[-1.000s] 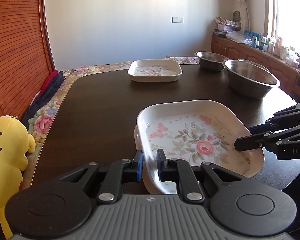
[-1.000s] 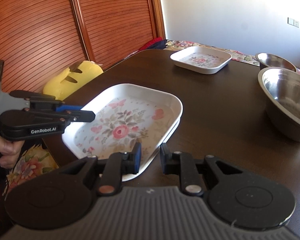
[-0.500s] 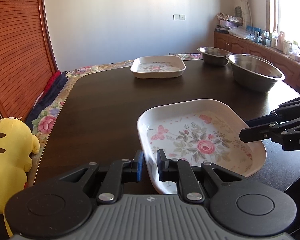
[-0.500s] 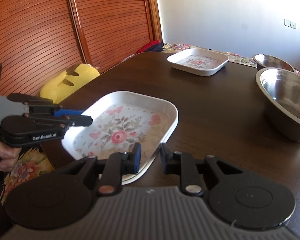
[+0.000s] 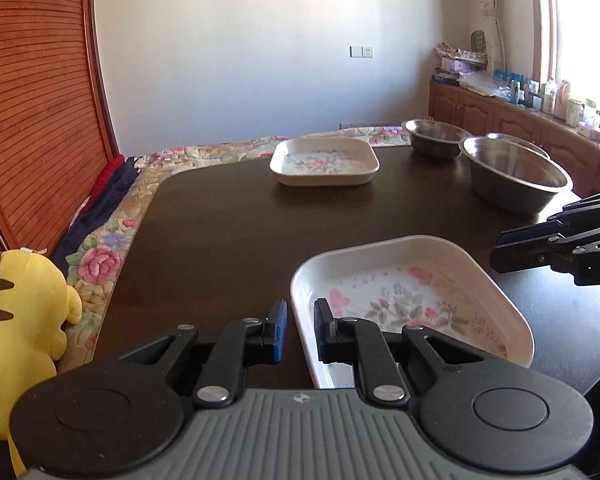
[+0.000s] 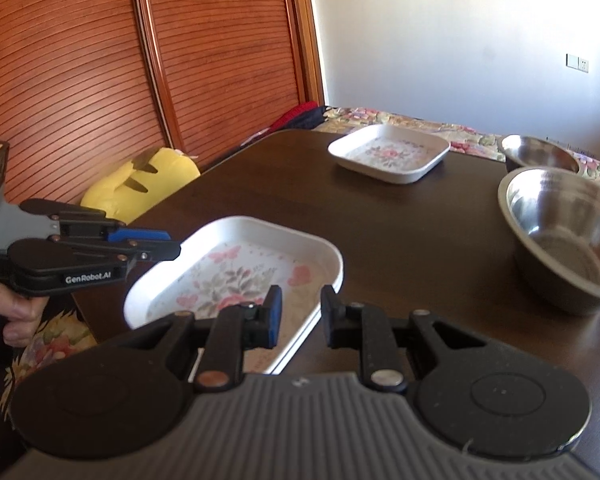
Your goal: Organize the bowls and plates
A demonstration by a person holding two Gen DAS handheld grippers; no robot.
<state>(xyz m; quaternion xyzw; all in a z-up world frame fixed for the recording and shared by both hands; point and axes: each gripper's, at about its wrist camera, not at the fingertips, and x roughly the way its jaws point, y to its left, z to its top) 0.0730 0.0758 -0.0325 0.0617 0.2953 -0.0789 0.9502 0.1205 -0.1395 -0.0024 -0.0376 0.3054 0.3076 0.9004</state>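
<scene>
Two fingers of the left gripper stand close together with the near-left rim of the near plate between them, clamped on it. The fingers of the right gripper stand a little apart. The plate's near-right rim lines up with their gap, but I cannot tell whether the pads press on it.

That plate is white, a rounded rectangle with a raised rim, printed inside with pink roses, grey-green leaves and pink butterflies. It sits over the near corner of the dark worktop, one gripper at each end. Whether it rests there or is lifted does not show.

Only the right wrist view shows the left gripper from the side, its tips together at the plate's edge, and the hand around its grip. Only the left wrist view shows the right gripper side on, its tips just beside the plate's far-right corner, and a sideboard under the window.

Farther out stand a matching far plate, a small steel bowl and a large steel bowl, well apart from the near plate. A yellow plush toy lies beside the worktop.
</scene>
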